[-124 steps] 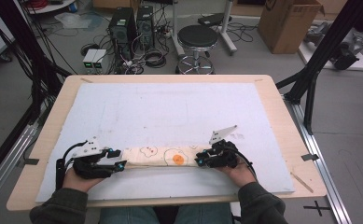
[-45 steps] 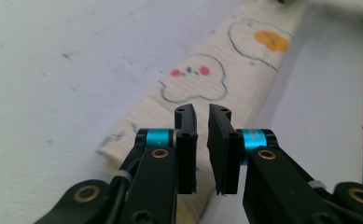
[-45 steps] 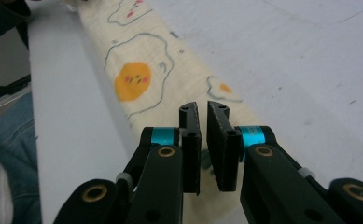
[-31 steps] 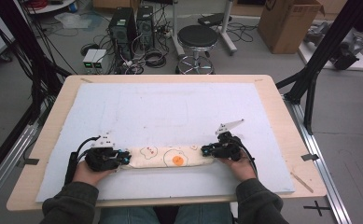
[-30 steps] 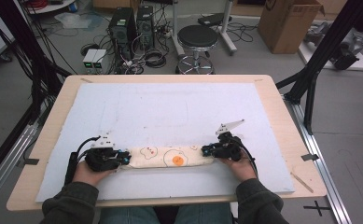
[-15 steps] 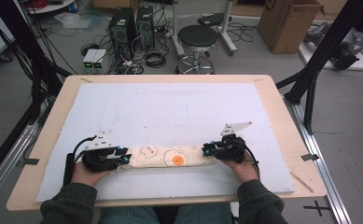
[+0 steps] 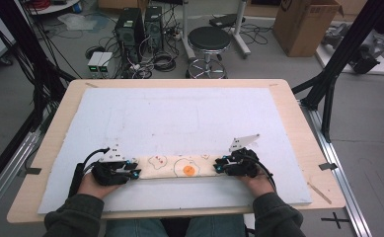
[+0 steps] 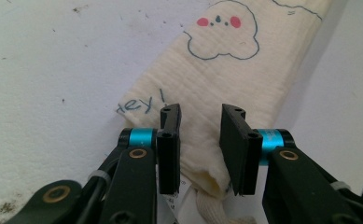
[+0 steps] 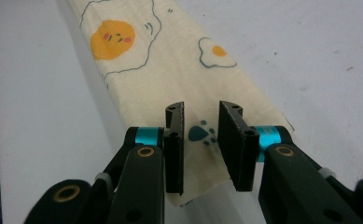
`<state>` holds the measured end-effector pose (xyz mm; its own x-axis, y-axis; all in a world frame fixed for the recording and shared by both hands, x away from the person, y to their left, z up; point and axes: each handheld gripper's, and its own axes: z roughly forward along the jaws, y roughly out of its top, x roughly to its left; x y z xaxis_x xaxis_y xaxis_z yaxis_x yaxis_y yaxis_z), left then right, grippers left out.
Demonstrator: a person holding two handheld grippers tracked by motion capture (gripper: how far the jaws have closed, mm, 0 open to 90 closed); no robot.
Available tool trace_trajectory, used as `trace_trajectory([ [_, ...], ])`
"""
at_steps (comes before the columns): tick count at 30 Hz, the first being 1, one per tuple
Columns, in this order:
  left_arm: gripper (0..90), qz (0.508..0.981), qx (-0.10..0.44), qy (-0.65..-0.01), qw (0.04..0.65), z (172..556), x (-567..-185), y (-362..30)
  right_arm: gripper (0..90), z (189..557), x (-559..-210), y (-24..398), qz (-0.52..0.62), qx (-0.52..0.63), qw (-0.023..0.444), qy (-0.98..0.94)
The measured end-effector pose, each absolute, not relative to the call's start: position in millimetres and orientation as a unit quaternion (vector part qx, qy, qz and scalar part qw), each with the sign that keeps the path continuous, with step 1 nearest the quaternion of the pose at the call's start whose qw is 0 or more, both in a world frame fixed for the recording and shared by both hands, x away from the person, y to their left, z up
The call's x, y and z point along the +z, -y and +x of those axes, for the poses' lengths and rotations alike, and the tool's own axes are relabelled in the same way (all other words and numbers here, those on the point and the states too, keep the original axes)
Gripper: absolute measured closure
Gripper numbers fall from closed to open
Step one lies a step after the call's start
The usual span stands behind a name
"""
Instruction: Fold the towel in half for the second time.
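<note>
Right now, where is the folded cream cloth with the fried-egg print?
In the high view, the folded cream cloth lies near the white mat's front edge, stretched between the left gripper and right gripper.

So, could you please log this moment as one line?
cloth: folded strip on mat | left tool: opening, astride cloth end | right tool: opening, astride other end

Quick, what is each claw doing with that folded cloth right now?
Left claw: open, just been opening, cloth end between its jaws.
Right claw: open, just been opening, straddling the cloth's other end.

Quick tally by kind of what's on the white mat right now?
Folded cream cloth: 1
Handheld grippers: 2, left gripper and right gripper, one at each end of the cloth
Total: 3
</note>
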<state>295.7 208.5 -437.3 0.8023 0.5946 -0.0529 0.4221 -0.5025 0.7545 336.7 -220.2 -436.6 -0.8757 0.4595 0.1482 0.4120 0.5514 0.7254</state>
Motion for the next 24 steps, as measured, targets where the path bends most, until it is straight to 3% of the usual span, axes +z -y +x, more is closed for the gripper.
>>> trace_trajectory([
  [24, 68.8, 0.857, 0.113, -0.295, 0.408, 294.3, -439.7, -209.4, 70.4, 329.1, -440.0, 225.1, 0.228, 0.401, 0.054, -0.886],
])
